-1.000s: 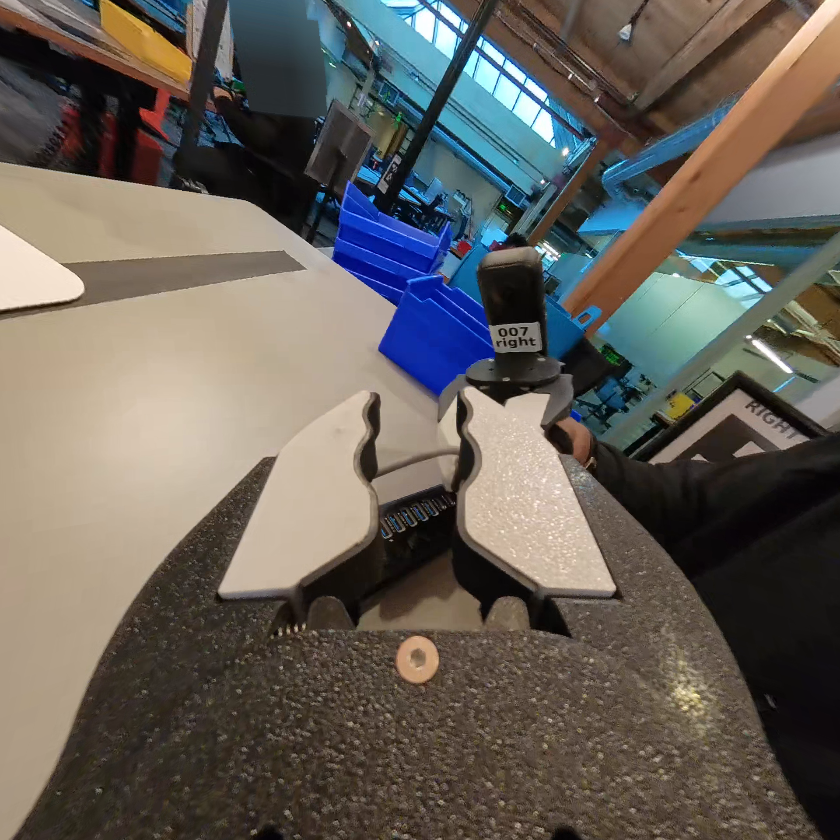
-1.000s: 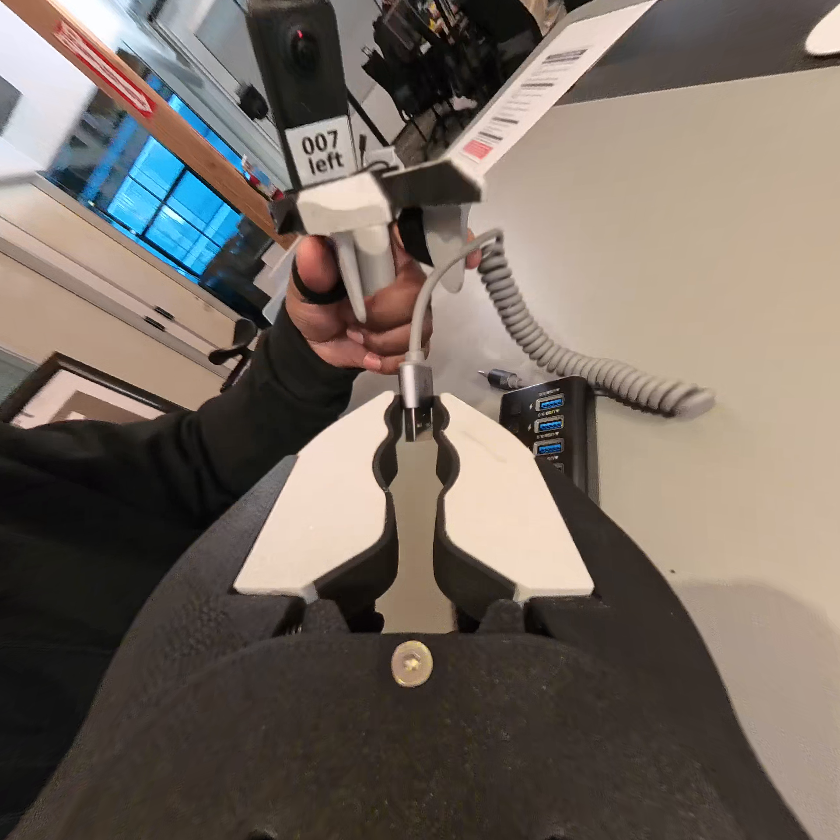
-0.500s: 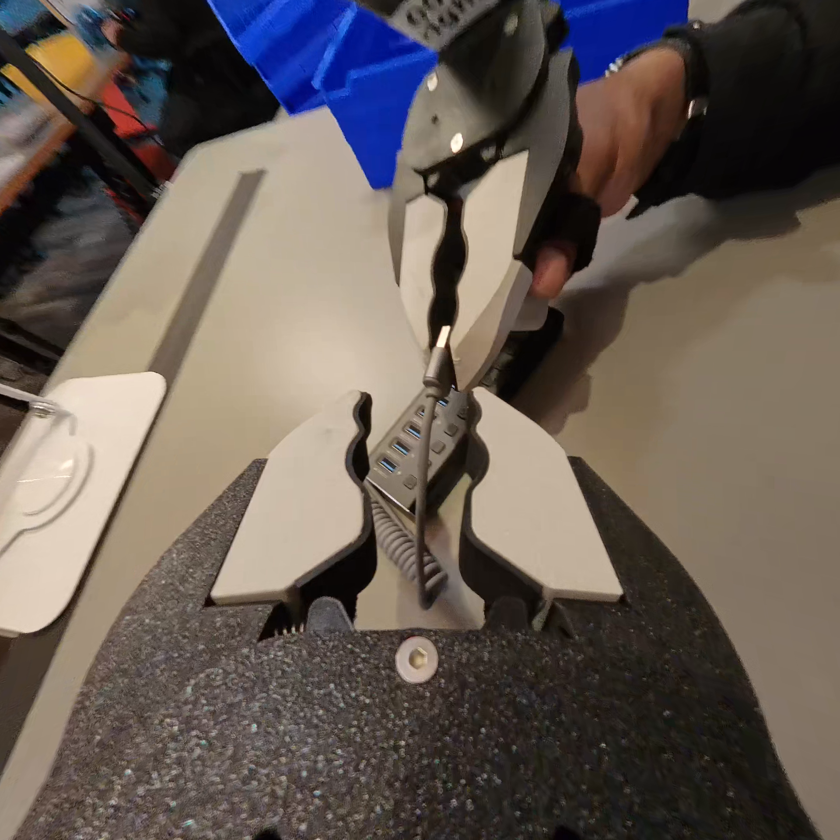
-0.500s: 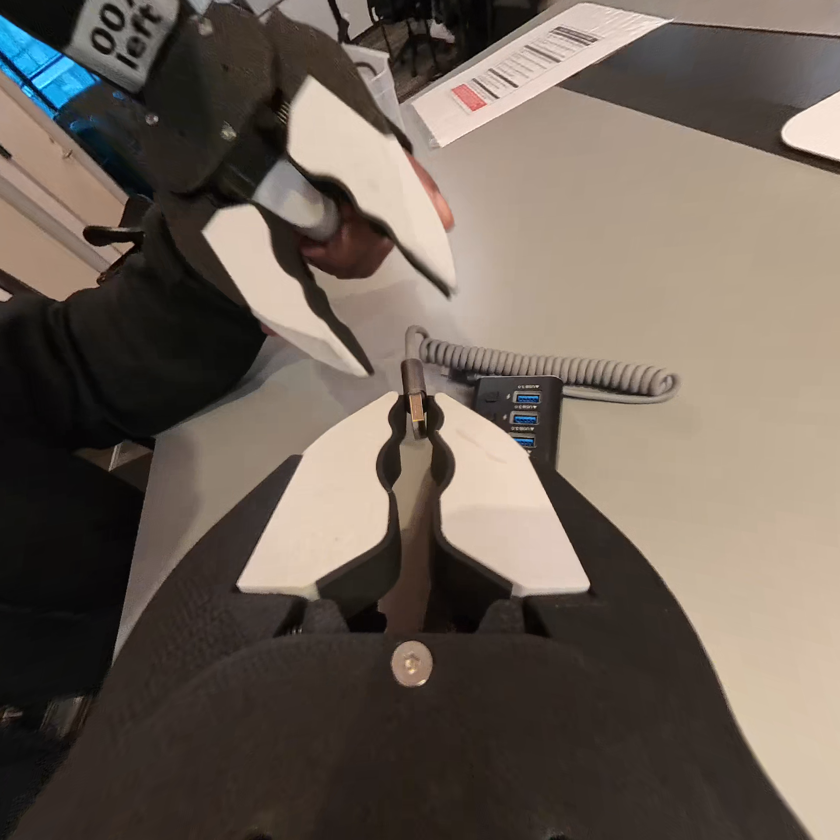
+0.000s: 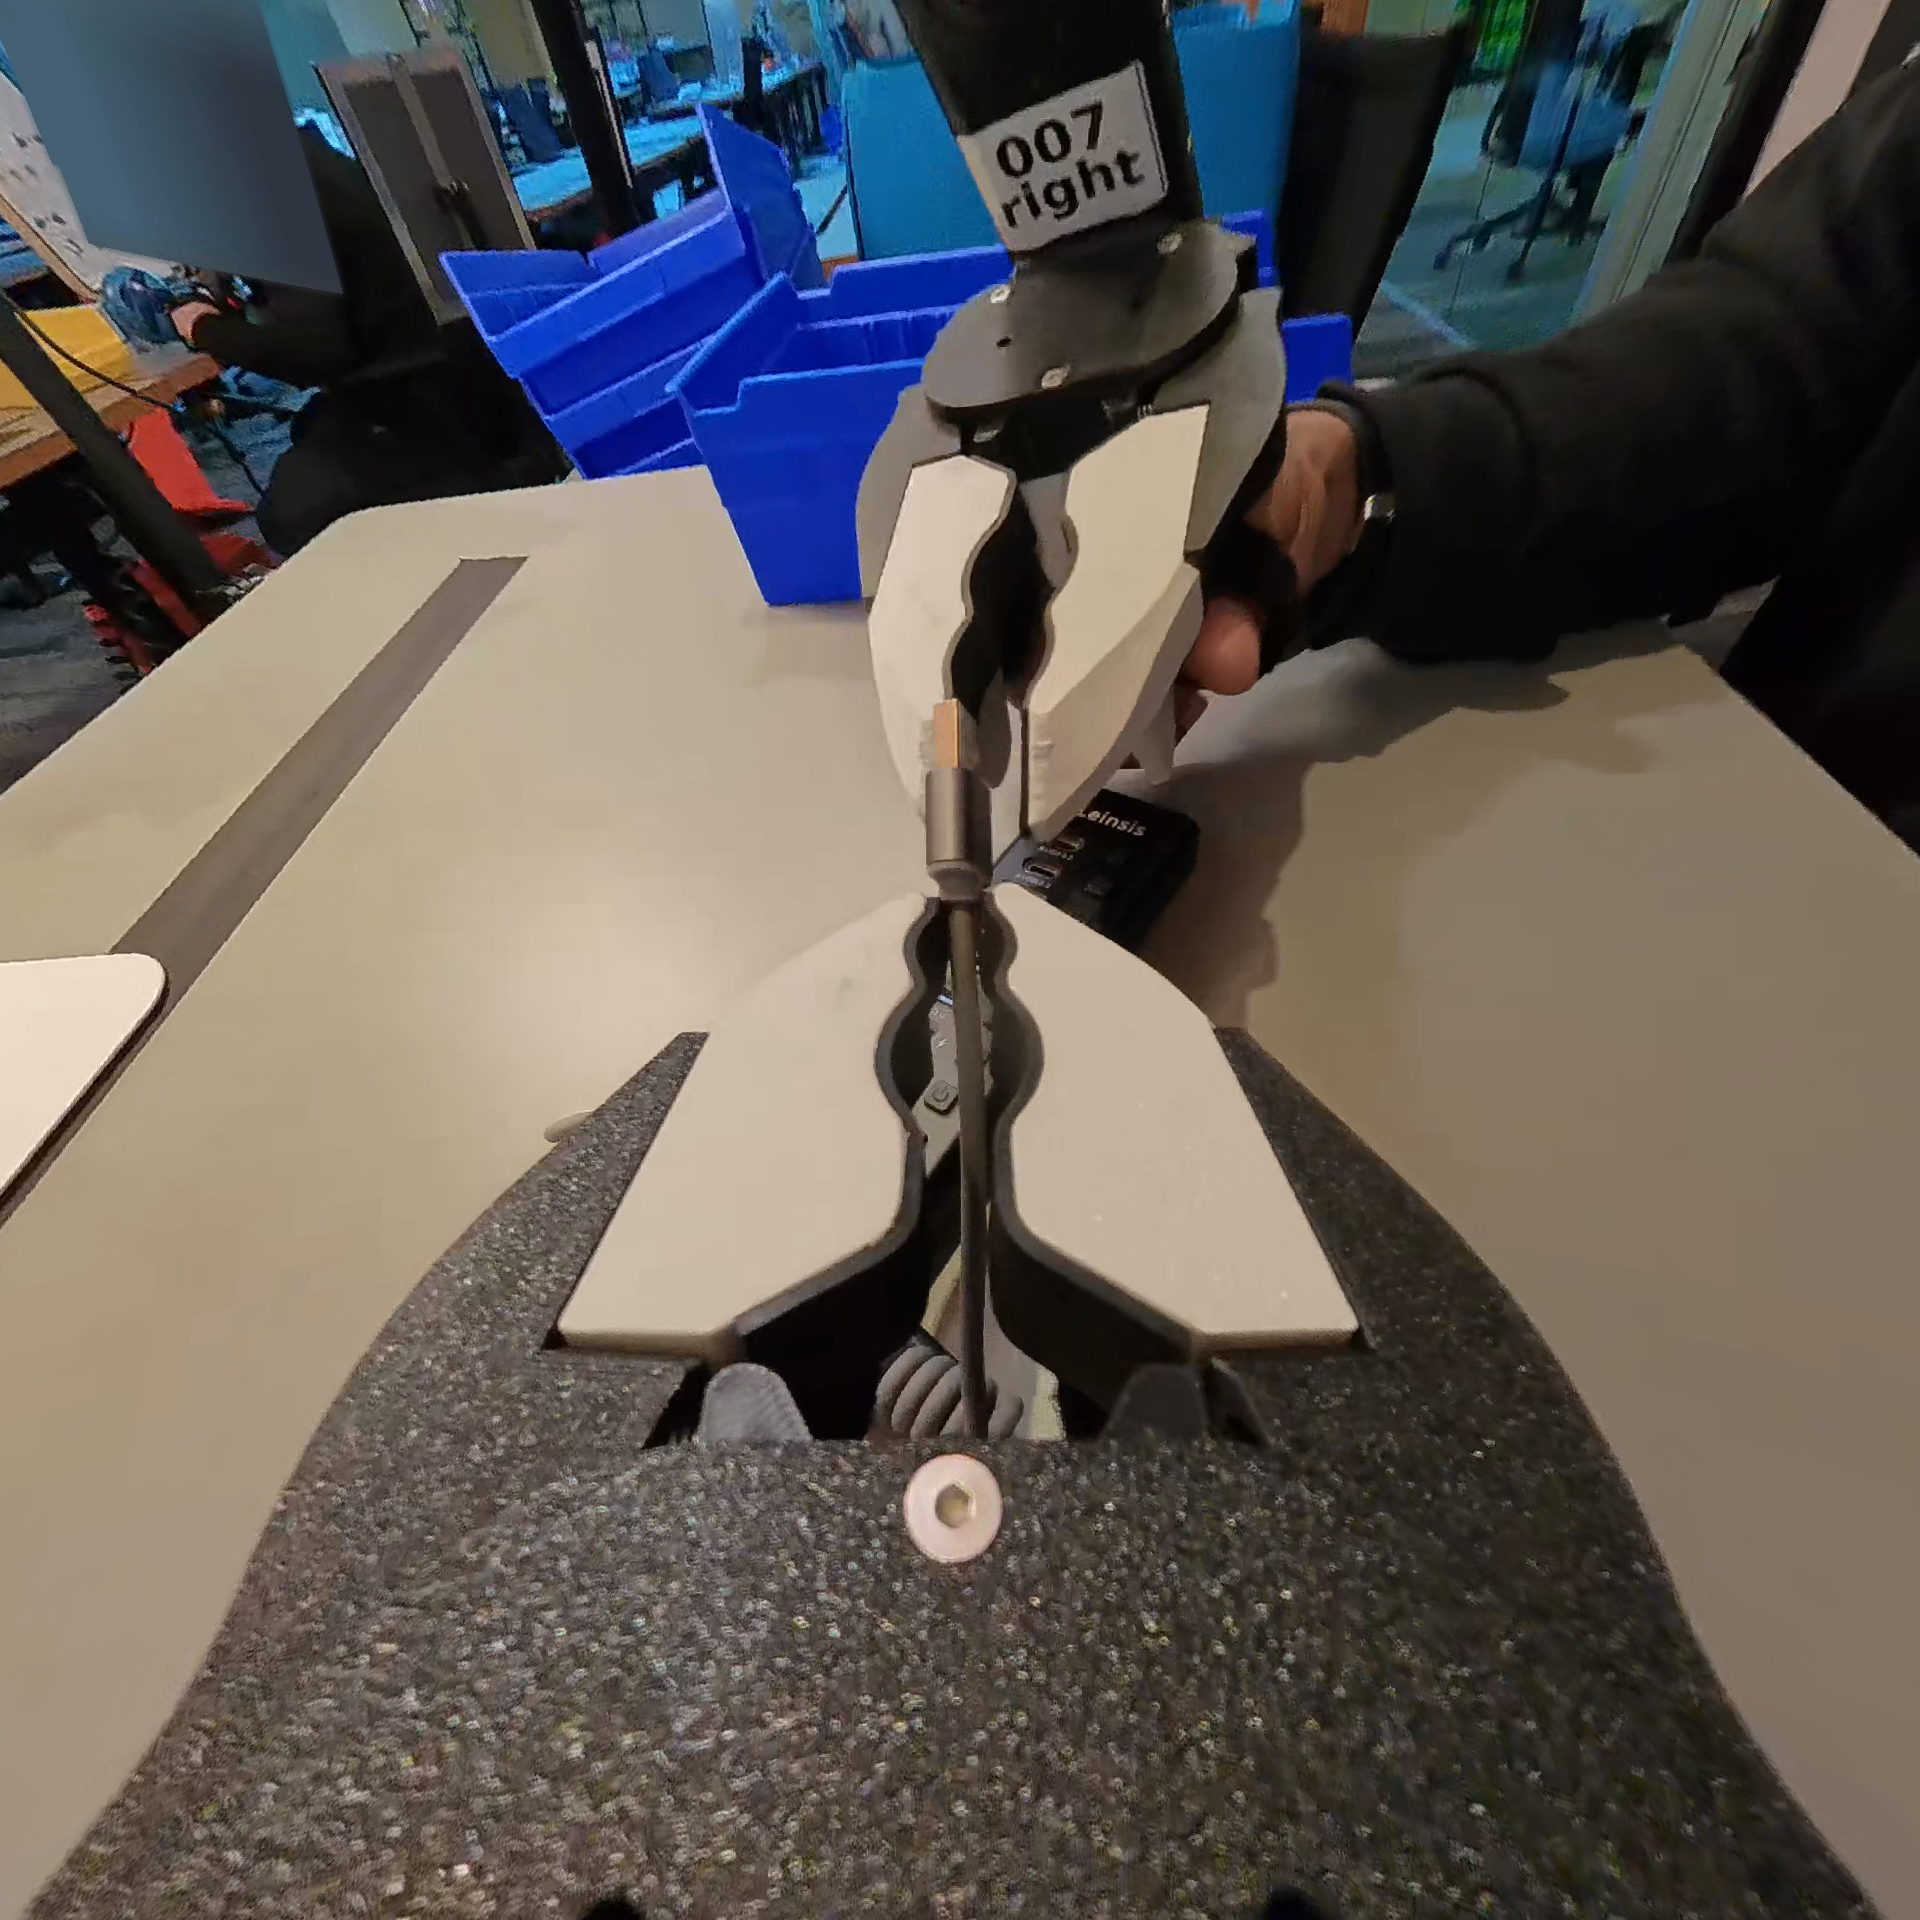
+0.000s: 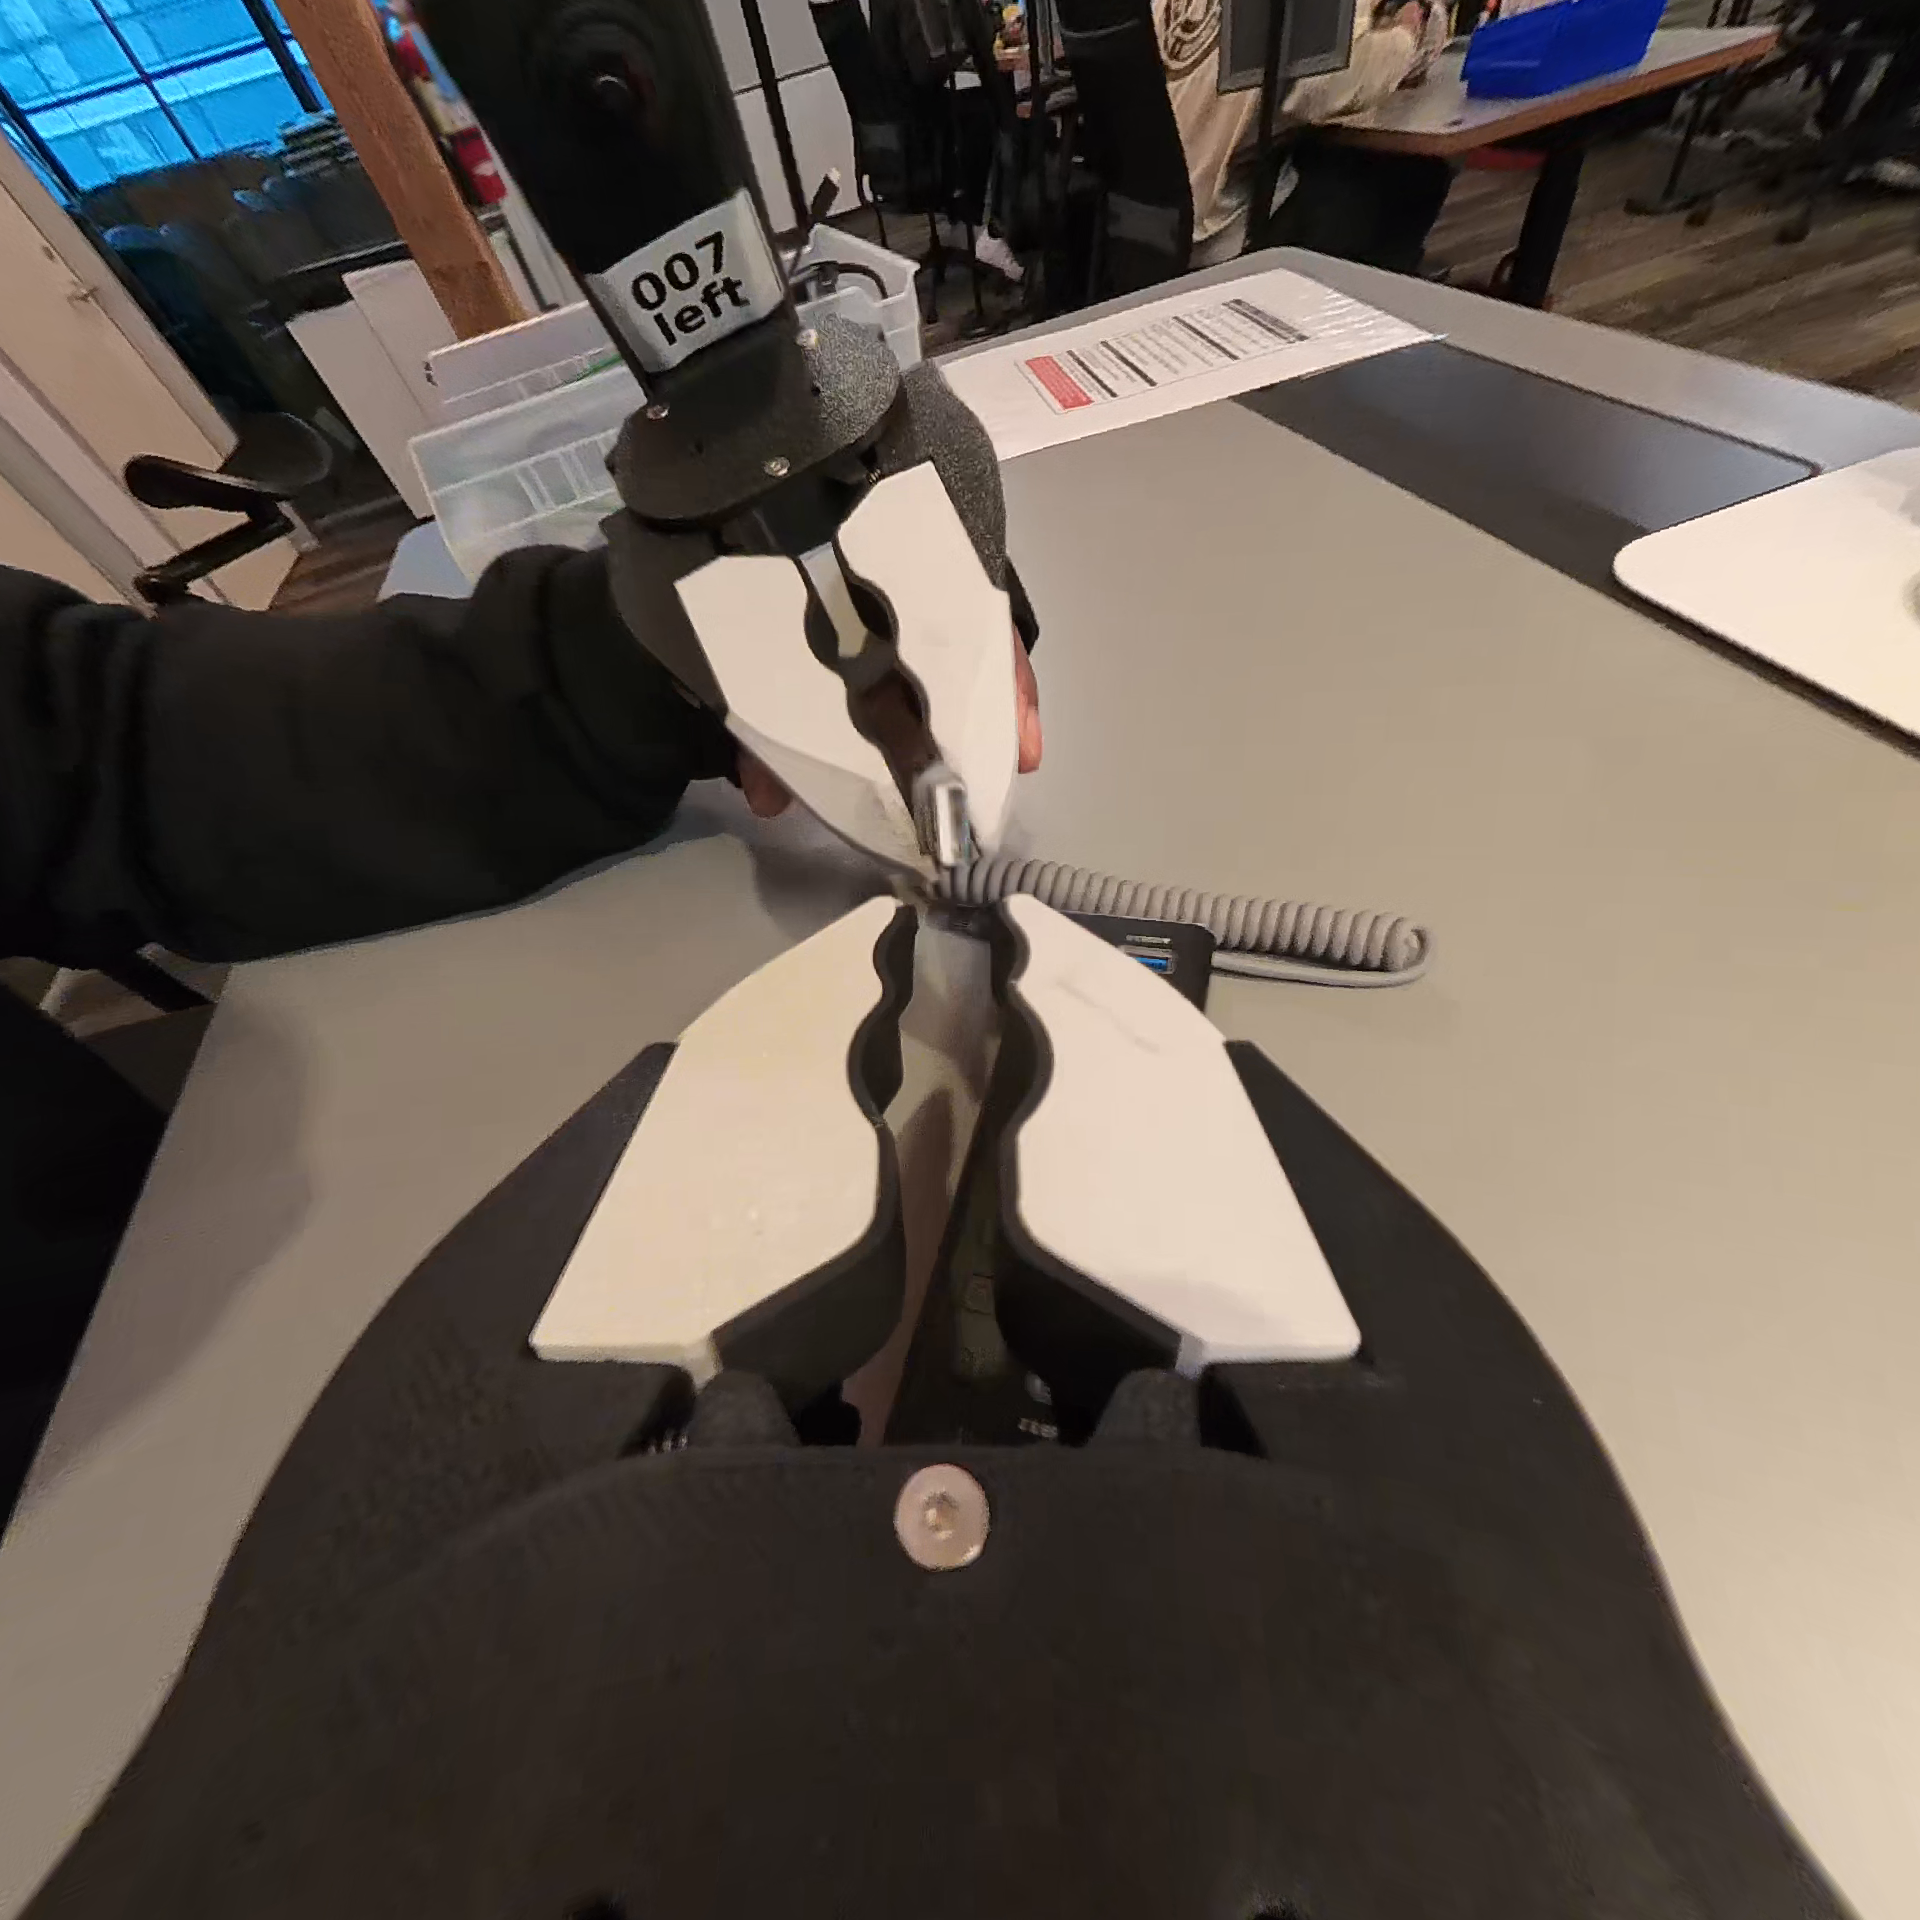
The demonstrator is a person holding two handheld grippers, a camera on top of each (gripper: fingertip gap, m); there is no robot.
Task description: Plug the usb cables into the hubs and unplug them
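A grey USB plug [image 5: 948,800] stands upright between my two grippers, above a black hub [image 5: 1117,878] on the grey table. My left gripper [image 5: 961,904] is shut on the thin cable just behind the plug, and the cable runs back between its fingers. My right gripper [image 5: 968,771] faces it from the far side, its tips closed on the plug's metal end. In the right wrist view the right gripper [image 6: 954,909] meets the plug [image 6: 948,821], with the left gripper [image 6: 951,852] just beyond. The coiled cable [image 6: 1278,925] lies behind the hub [image 6: 1169,951].
Blue bins [image 5: 810,436] stand at the table's far edge. A white pad [image 6: 1787,592] lies to one side and also shows in the left wrist view [image 5: 62,1049]. A printed sheet [image 6: 1195,353] lies at the far end. A black-sleeved arm holds each gripper. Only a small space, under 4 cm, lies between the two pairs of fingers. From either gripper's tips it is about 9 cm to the hub [image 6: 1169,951].
My left gripper was open above the hub; it has closed on the cable behind the plug. Both grippers have levelled out to face each other. The right gripper still holds the plug.
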